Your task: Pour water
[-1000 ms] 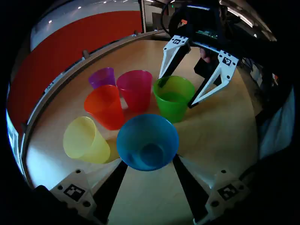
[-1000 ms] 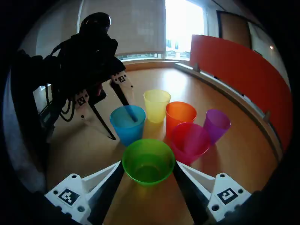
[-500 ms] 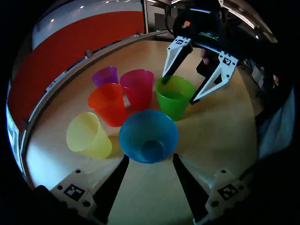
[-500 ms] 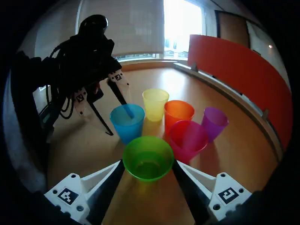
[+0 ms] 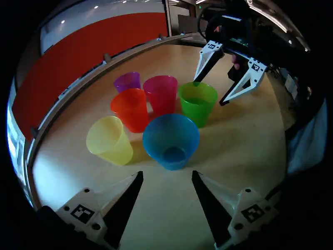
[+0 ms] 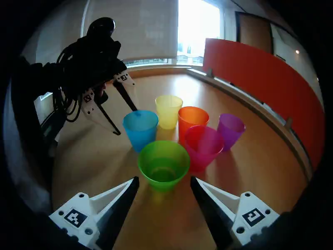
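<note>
Several coloured plastic cups stand clustered upright on the wooden table. In the left gripper view the blue cup (image 5: pixel 170 141) stands just beyond my left gripper (image 5: pixel 166 175), which is open with its tips short of the cup. The green cup (image 5: pixel 197 103) behind it has some liquid in it. In the right gripper view the green cup (image 6: pixel 163 164) sits just ahead of my right gripper (image 6: pixel 163 180), open and apart from it. The left gripper (image 6: pixel 127 121) stands open beyond the blue cup (image 6: pixel 140 130). The right gripper (image 5: pixel 208 92) shows open behind the green cup.
Yellow (image 5: pixel 109 139), orange (image 5: pixel 131 109), purple (image 5: pixel 127 81) and pink (image 5: pixel 160 93) cups fill out the cluster. A red wall panel (image 5: pixel 83 50) runs along the table's raised edge (image 5: pixel 70 89). A person in dark clothing (image 6: pixel 83 62) holds the far gripper. Bare tabletop (image 6: pixel 266 166) lies to the right.
Both grippers have drawn back. The blue cup and the green cup, which sat between the fingers before, now stand beyond the fingertips. The cups have stayed in place.
</note>
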Available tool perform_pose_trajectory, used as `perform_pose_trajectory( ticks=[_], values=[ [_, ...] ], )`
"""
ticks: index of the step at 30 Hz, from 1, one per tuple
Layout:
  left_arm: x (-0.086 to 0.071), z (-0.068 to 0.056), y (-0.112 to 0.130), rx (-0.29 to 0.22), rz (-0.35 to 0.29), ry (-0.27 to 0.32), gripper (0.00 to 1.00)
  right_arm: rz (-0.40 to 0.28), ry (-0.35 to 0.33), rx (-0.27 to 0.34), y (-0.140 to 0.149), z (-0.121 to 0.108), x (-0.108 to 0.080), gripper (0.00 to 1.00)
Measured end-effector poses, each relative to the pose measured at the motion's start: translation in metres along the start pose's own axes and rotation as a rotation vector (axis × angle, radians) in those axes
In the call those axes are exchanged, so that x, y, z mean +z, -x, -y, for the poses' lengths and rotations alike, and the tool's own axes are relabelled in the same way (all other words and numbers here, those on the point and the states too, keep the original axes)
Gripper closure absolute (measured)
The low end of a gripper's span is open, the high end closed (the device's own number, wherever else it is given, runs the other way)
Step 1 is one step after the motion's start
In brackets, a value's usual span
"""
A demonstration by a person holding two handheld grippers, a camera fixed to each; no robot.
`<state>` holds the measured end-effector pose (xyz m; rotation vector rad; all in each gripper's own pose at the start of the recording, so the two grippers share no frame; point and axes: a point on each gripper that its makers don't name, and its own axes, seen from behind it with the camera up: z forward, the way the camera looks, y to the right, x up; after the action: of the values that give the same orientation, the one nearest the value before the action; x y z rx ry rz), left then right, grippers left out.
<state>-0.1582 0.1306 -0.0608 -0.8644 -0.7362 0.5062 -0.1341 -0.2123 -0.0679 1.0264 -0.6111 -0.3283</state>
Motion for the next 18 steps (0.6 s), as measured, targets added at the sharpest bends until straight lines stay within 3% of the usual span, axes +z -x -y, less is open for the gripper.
perform_pose_trajectory(
  ticks=[18],
  values=[
    [-0.034, 0.019, 0.013, -0.073, -0.059, -0.133, 0.14, -0.087, 0.116, 0.118, -0.002, -0.005, -0.032, 0.05]
  ],
)
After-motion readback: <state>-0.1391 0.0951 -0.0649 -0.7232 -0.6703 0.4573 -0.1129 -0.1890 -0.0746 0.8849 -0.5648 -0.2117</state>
